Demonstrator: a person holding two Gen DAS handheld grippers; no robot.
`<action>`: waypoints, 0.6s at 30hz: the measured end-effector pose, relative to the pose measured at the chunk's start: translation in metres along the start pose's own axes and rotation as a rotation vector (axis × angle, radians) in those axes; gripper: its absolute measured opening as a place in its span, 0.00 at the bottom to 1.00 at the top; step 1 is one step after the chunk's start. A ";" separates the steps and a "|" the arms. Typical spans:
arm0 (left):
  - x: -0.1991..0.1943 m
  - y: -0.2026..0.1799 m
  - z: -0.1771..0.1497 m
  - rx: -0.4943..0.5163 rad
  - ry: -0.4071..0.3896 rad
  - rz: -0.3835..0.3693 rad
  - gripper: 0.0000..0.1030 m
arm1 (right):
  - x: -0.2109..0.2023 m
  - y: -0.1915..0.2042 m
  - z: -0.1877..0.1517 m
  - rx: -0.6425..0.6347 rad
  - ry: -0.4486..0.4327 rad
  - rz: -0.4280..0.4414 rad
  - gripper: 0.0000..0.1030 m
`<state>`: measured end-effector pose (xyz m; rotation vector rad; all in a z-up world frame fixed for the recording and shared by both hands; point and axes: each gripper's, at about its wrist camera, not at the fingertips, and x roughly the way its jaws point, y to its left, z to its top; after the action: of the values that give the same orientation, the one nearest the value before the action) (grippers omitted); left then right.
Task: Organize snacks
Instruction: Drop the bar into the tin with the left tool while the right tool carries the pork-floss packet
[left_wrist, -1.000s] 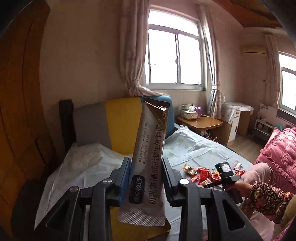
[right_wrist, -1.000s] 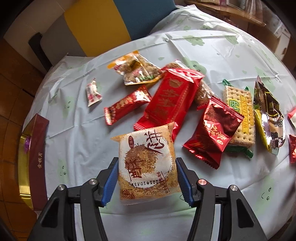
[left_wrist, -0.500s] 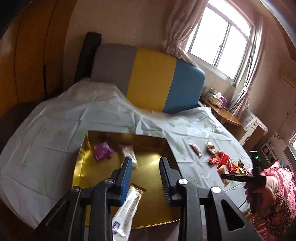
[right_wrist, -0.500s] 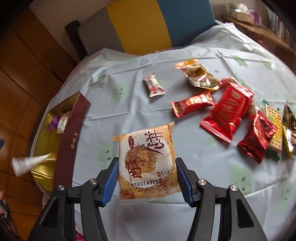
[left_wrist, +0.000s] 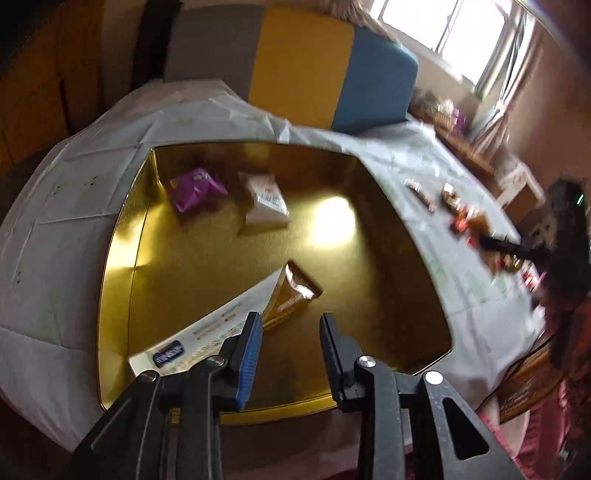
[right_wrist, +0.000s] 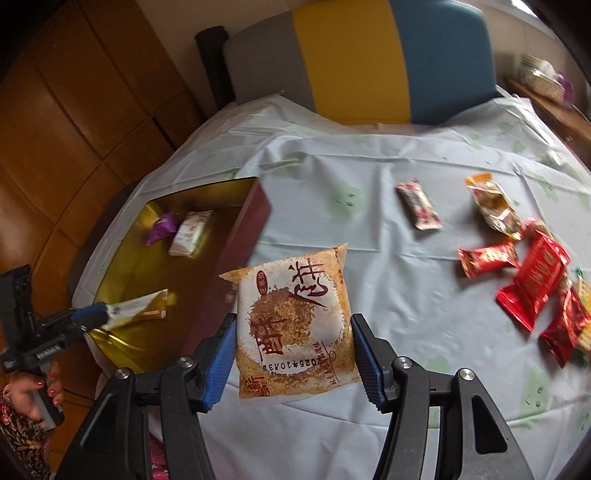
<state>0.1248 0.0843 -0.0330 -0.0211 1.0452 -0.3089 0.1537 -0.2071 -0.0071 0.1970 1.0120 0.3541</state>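
We keep the right gripper (right_wrist: 291, 354) clamped on the pork-floss cake packet (right_wrist: 293, 325), box (right_wrist: 229, 258) at ten o'clock; left gripper (left_wrist: 290, 350) stands narrow, empty, long sachet (left_wrist: 221, 321) lying inside.

The left hand-held gripper (left_wrist: 290, 339) tilts steeply down, its jaws having just opened a touch with nothing between them. The right hand-held gripper (right_wrist: 291, 338) angles downward, blue pads (right_wrist: 221, 360) clamped on a packet's edges. A hand (right_wrist: 27, 393) grips the left handle.
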 end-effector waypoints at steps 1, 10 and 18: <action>0.005 0.001 0.000 0.007 0.016 0.023 0.31 | 0.000 0.007 0.002 -0.007 -0.003 0.012 0.58; 0.010 0.020 -0.004 -0.153 -0.019 -0.002 0.33 | 0.025 0.073 0.028 -0.111 0.025 0.061 0.58; -0.014 0.010 -0.011 -0.156 -0.128 -0.070 0.34 | 0.077 0.105 0.045 -0.164 0.105 0.016 0.58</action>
<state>0.1113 0.0986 -0.0284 -0.2154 0.9402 -0.2848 0.2082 -0.0809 -0.0115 0.0388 1.0793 0.4639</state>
